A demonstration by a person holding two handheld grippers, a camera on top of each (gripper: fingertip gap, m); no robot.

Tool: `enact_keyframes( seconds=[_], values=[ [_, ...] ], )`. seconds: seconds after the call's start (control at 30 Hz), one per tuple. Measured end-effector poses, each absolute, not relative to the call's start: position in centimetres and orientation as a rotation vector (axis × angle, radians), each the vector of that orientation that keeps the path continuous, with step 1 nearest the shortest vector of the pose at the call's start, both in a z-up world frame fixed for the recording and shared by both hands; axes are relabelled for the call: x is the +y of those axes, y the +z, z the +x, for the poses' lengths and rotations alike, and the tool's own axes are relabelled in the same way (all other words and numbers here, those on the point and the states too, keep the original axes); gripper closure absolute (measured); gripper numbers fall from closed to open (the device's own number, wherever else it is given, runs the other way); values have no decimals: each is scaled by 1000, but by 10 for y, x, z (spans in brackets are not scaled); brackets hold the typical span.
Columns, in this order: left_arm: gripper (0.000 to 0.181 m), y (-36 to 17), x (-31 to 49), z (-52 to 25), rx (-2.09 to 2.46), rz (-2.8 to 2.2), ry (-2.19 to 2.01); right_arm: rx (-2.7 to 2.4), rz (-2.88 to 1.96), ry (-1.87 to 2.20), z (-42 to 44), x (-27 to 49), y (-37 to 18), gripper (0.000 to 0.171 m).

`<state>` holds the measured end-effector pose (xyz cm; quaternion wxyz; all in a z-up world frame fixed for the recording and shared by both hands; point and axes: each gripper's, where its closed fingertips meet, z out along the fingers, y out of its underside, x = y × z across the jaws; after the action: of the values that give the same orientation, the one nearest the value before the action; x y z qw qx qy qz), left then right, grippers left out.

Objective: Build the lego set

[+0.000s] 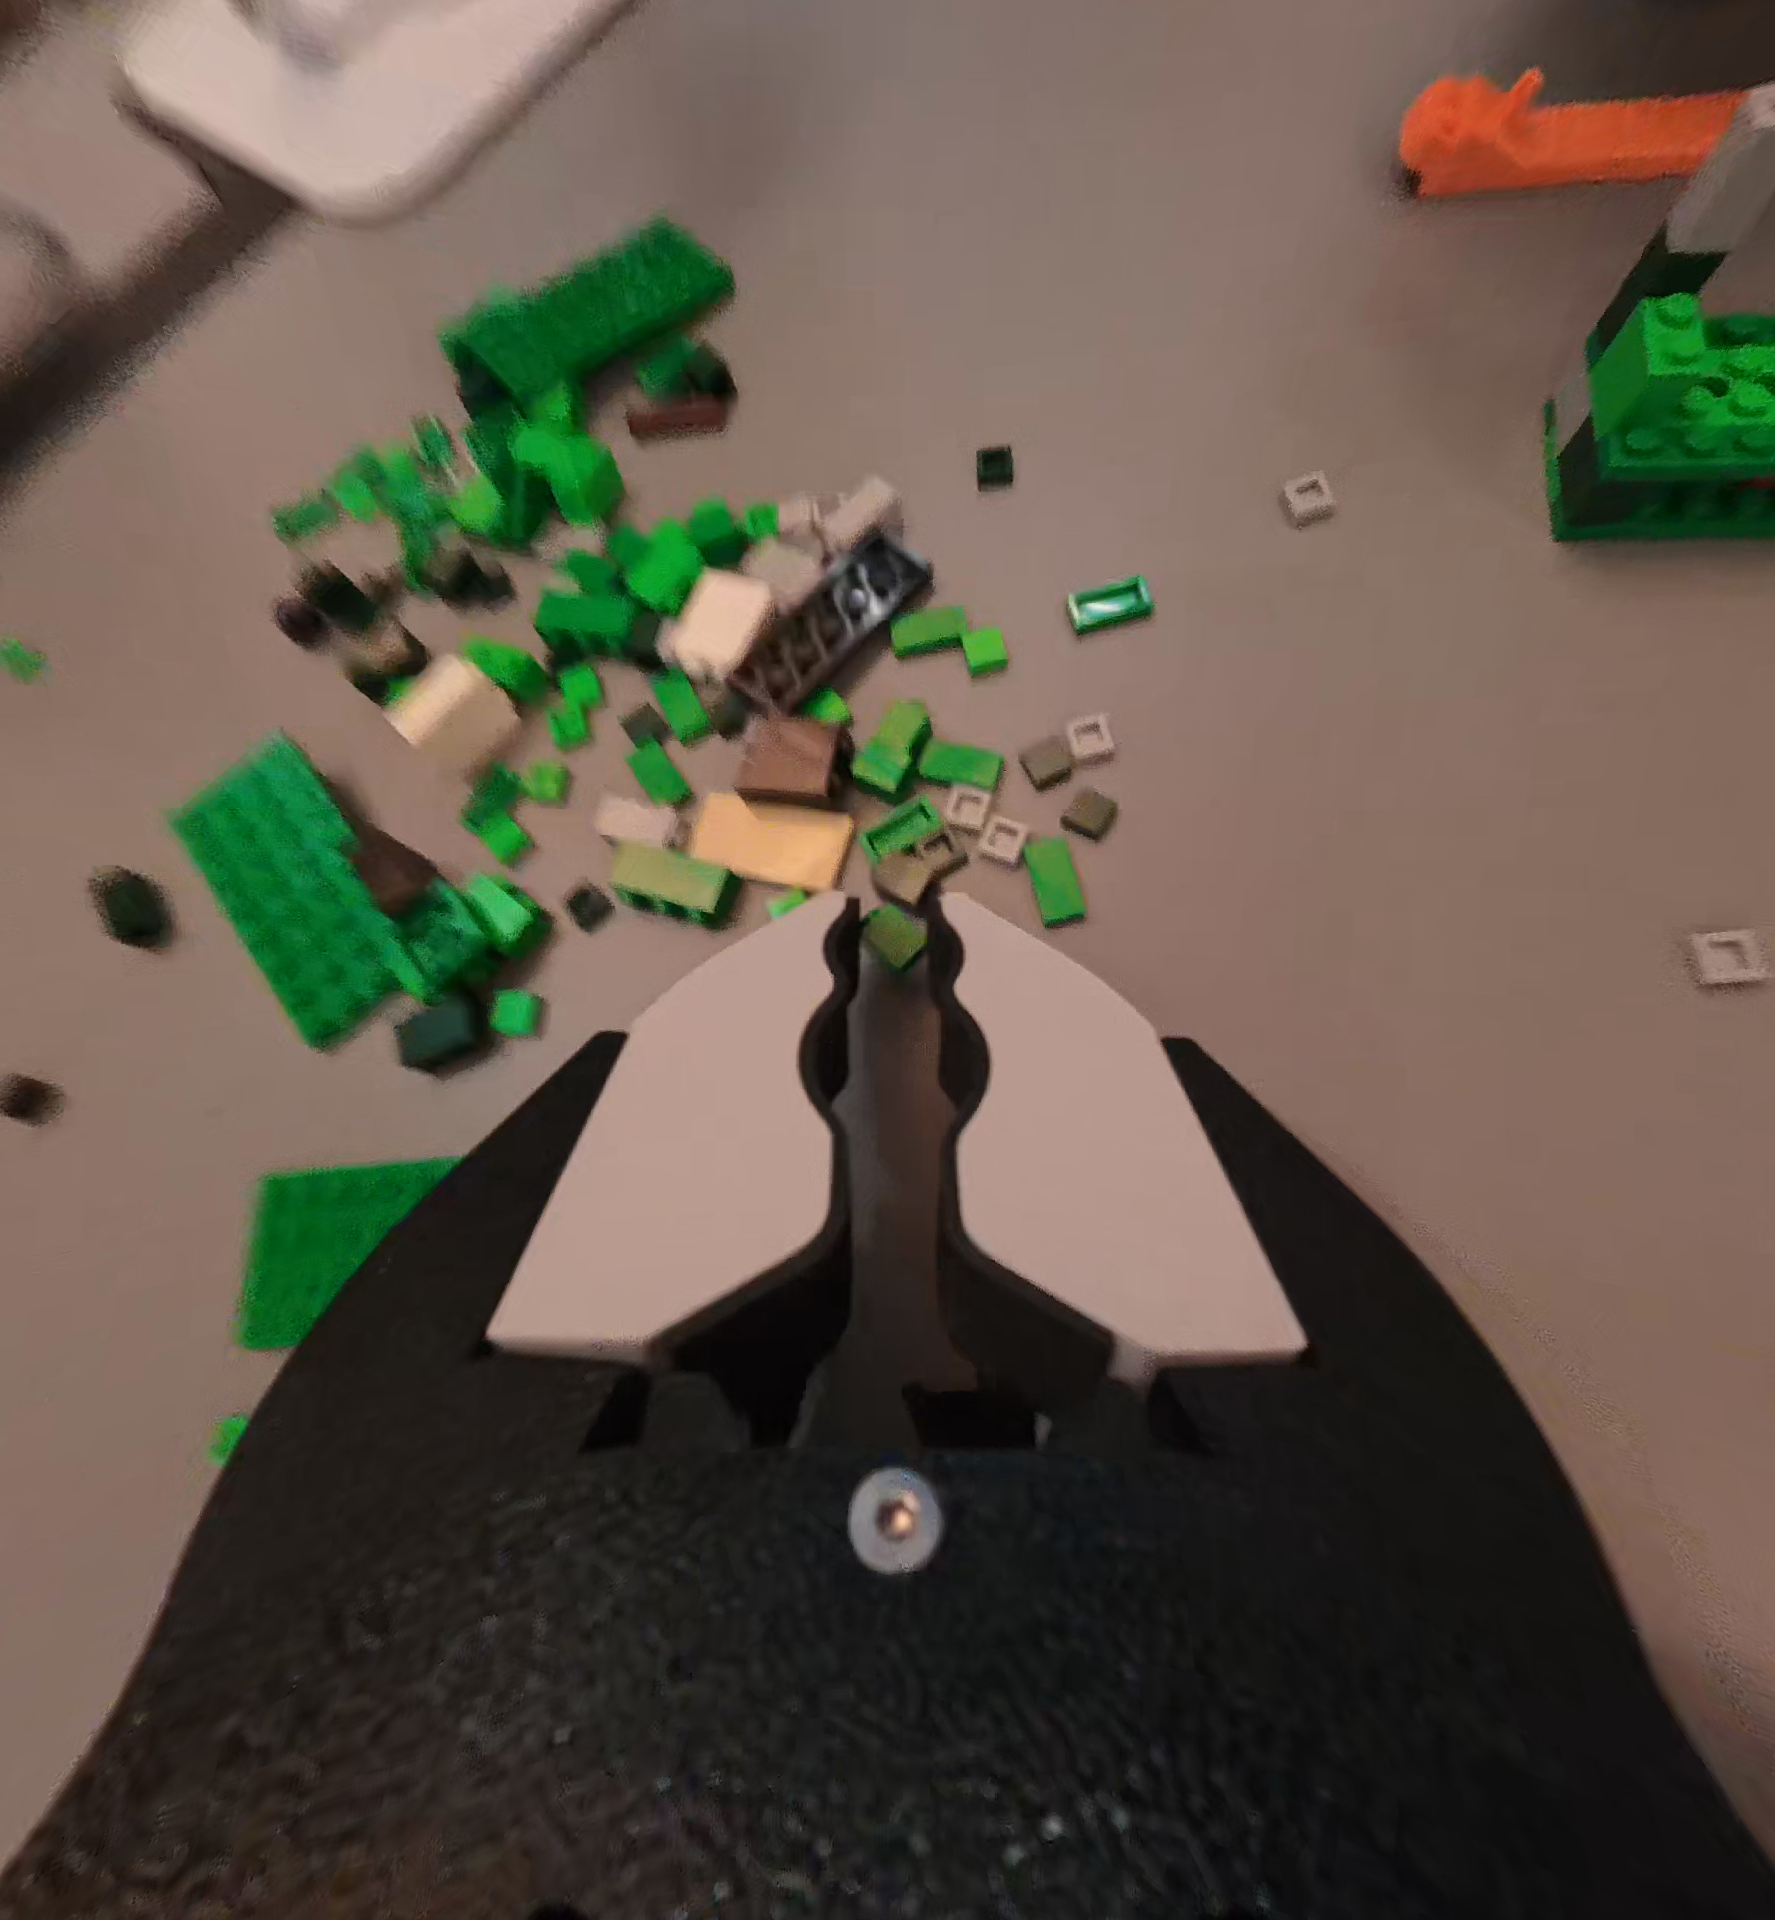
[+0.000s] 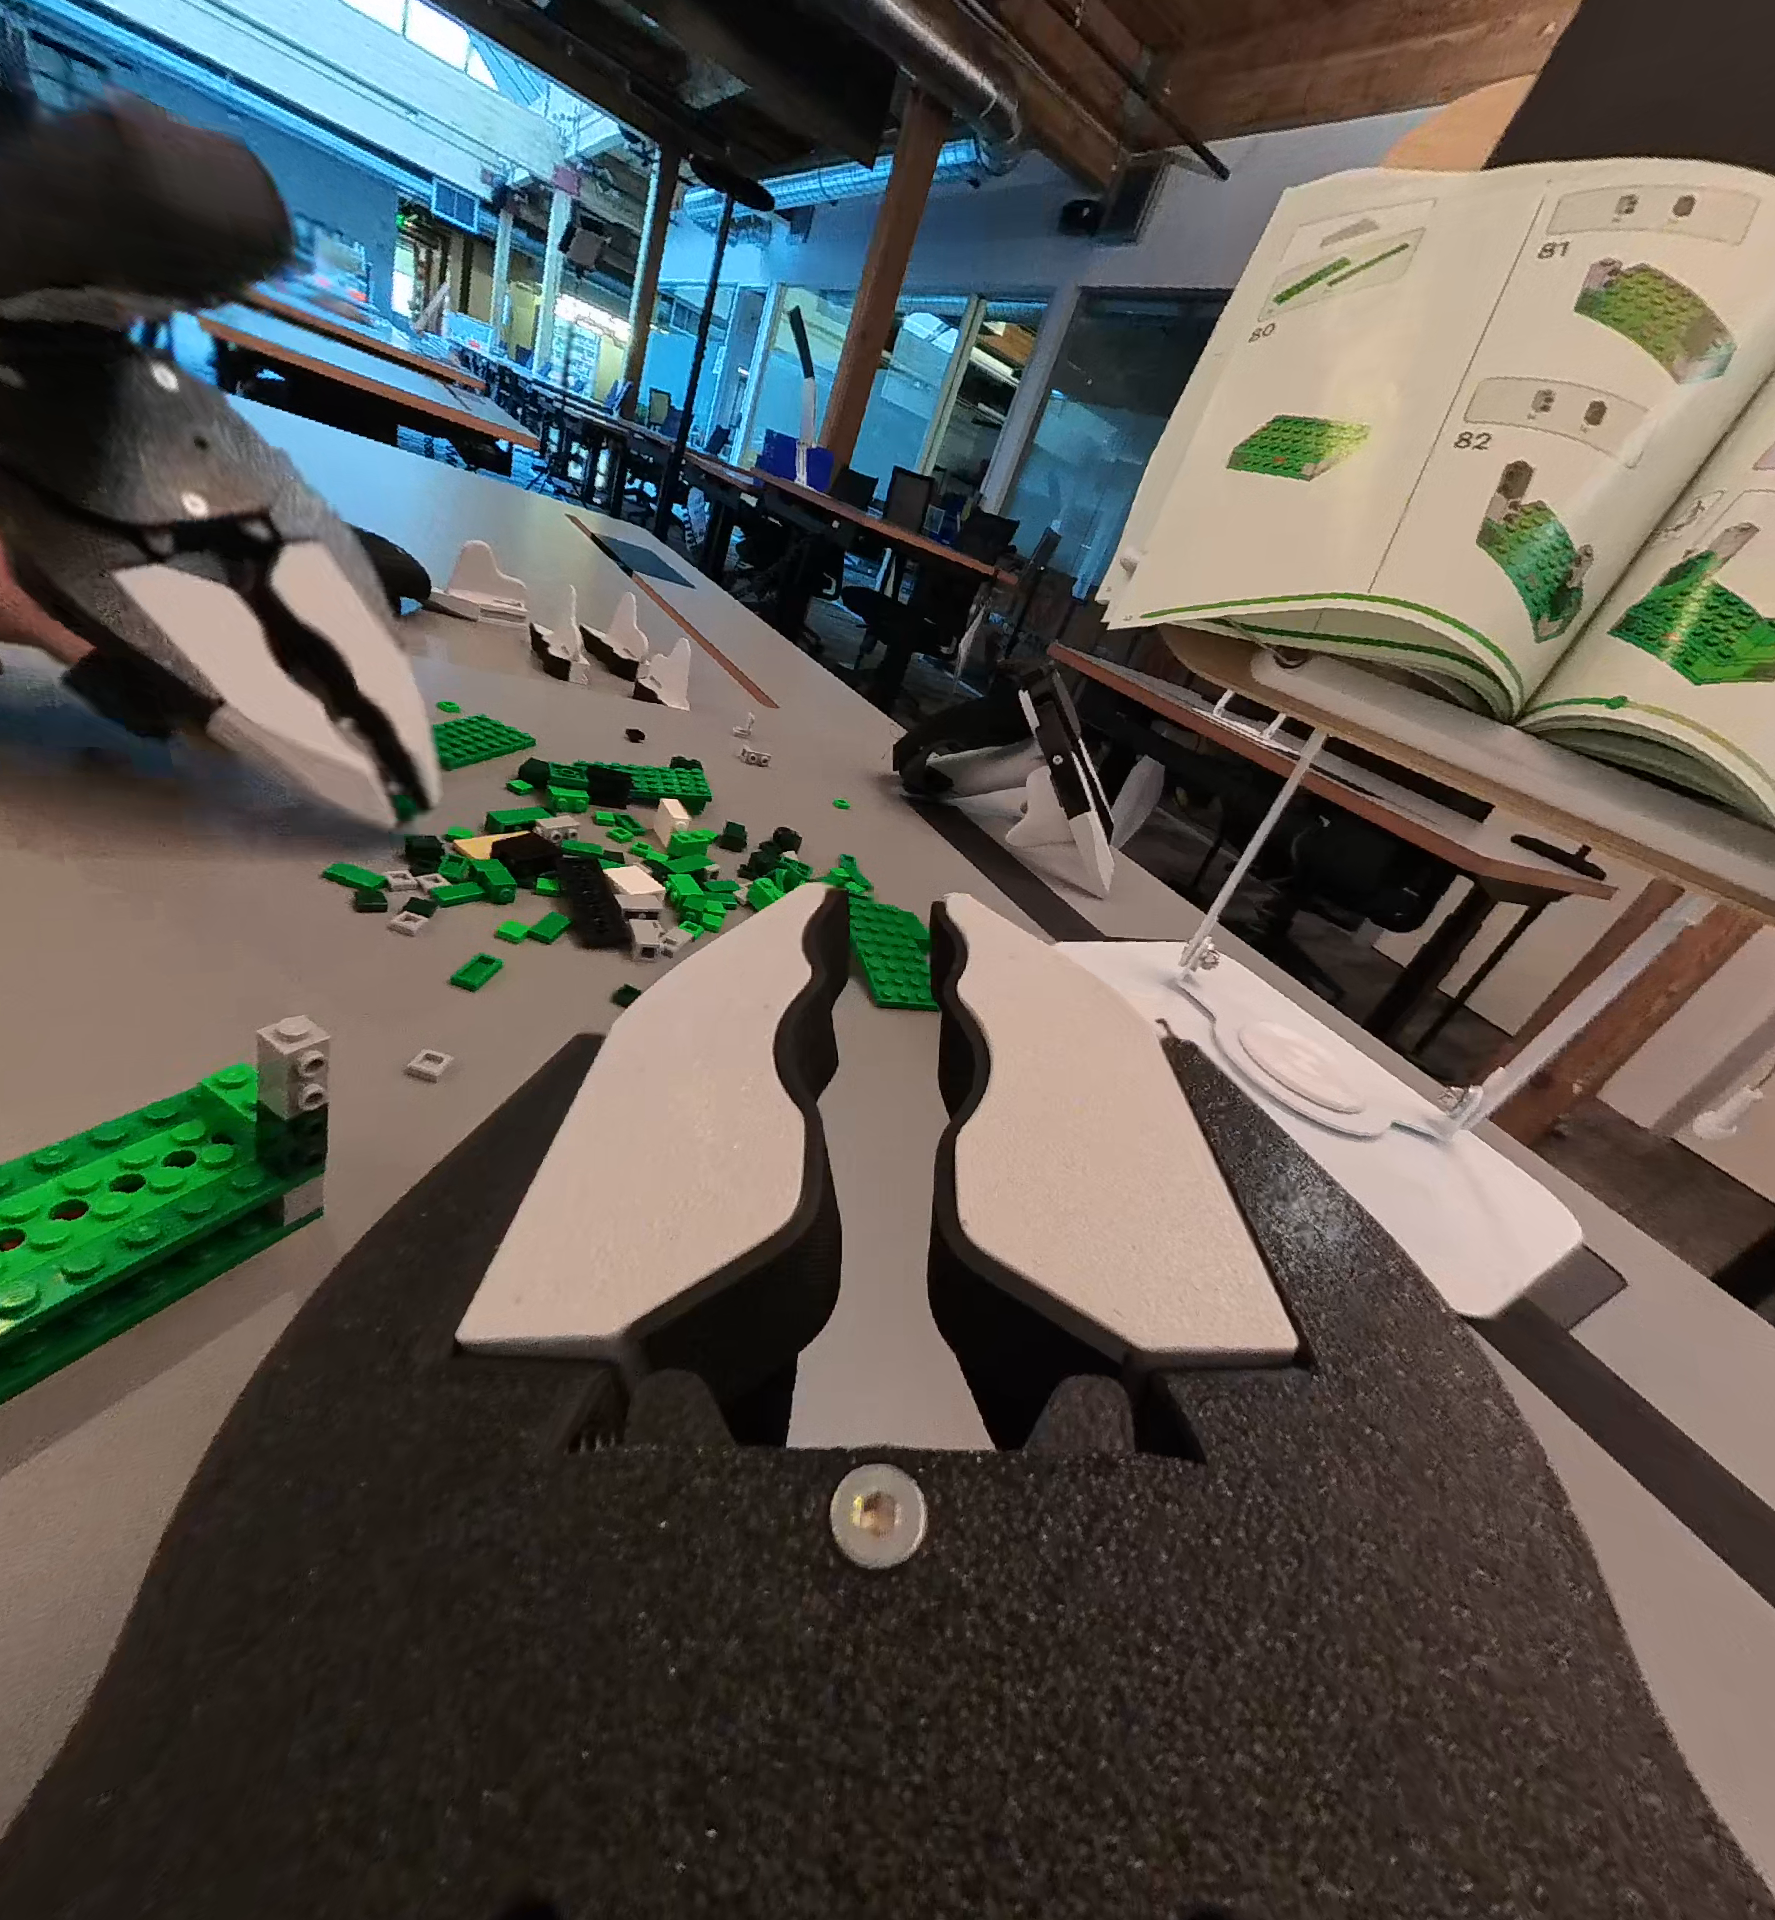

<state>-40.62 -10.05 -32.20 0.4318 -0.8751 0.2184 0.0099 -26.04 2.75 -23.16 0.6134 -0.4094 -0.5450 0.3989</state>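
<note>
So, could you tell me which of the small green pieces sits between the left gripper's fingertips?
The olive-green tile, pinched at the left gripper tips; the other pieces lie loose on the table.

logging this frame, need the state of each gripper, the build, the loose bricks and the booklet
left gripper: shut on small green piece, at the pile's near edge
right gripper: open, holds nothing
partial green build: on the table, grey-topped column upright at one end
loose brick pile: scattered flat on the table
instruction booklet: open, propped on a stand
orange tool: lying on the table, untouched
</note>
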Motion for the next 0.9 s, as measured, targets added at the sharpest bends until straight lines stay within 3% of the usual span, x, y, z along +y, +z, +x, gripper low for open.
enact_keyframes(
  seconds=[0.03, 0.23, 0.37, 0.63, 0.9],
  values=[
    [169, -308, -97, -402, 608, -2078, 108, -1280, -931, 941, -261, 23, -232, 157],
    [170, -235, -86, -337, 860, -1449, 480, -1576, -879, 1339, -262, -37, -235, 155],
    [170, -228, -78, -286, 951, -1302, 534, -1707, -972, 1616, -257, -67, -232, 150],
    [170, -231, -73, -248, 1059, -1196, 615, -1776, -1121, 1790, -251, -78, -234, 151],
    [170, -245, -64, -241, 1104, -1233, 628, -1856, -1159, 1675, -252, -78, -250, 164]
  ],
)
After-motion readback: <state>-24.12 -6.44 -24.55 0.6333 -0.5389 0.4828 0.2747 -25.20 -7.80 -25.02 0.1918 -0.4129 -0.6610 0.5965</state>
